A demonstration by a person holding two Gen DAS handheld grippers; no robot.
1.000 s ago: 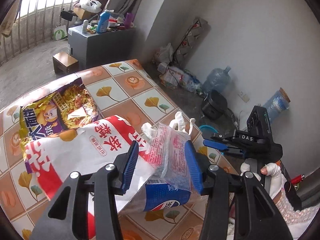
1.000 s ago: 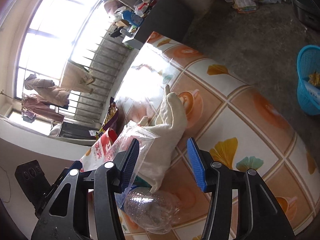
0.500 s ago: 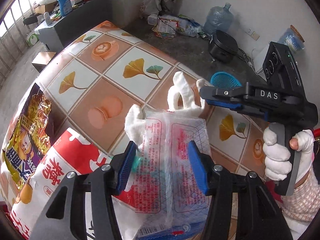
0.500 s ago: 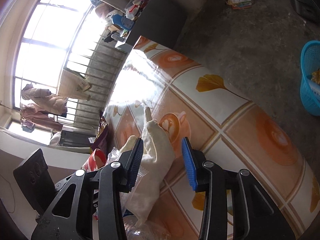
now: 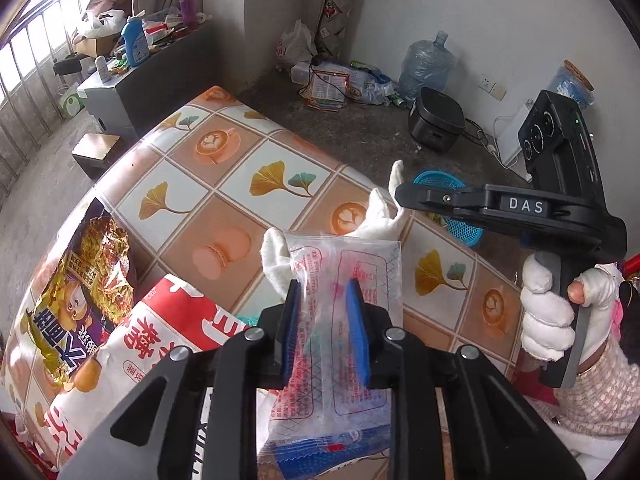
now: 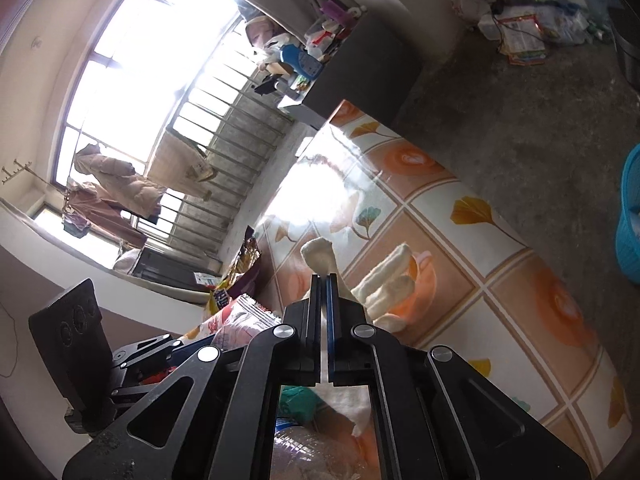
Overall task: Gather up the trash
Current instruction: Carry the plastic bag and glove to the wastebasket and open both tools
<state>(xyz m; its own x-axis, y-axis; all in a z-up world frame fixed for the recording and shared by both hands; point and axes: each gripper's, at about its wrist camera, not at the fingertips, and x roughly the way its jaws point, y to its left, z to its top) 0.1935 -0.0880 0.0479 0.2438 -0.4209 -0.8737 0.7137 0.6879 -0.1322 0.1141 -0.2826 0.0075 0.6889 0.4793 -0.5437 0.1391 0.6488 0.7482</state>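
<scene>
Looking down from the left wrist view: left gripper (image 5: 325,312) has its blue pads on either side of a clear plastic wrapper (image 5: 352,280) with red print, and the jaws are closing on it; whether the pads already press the film cannot be told. Wrapper lies on a white cotton glove (image 5: 276,254), over the tiled-pattern tablecloth (image 5: 224,200). Beside it, lower left: a red-and-white snack bag (image 5: 132,356) and a purple-gold noodle packet (image 5: 76,280). Right gripper (image 5: 404,194) reaches in from the right, held by a white-gloved hand (image 5: 548,316); its jaws are together on the glove's far end. A blue basket (image 5: 452,216) stands on the floor behind it.

Right wrist view: right gripper (image 6: 323,280) jaws nearly touching, clamped on the white cotton glove (image 6: 376,284), whose fingers stick out past the tips above the tablecloth (image 6: 480,280). A clear plastic bottle (image 6: 312,452) shows below the jaws. Blue basket (image 6: 632,220) at the right edge, on the floor.
</scene>
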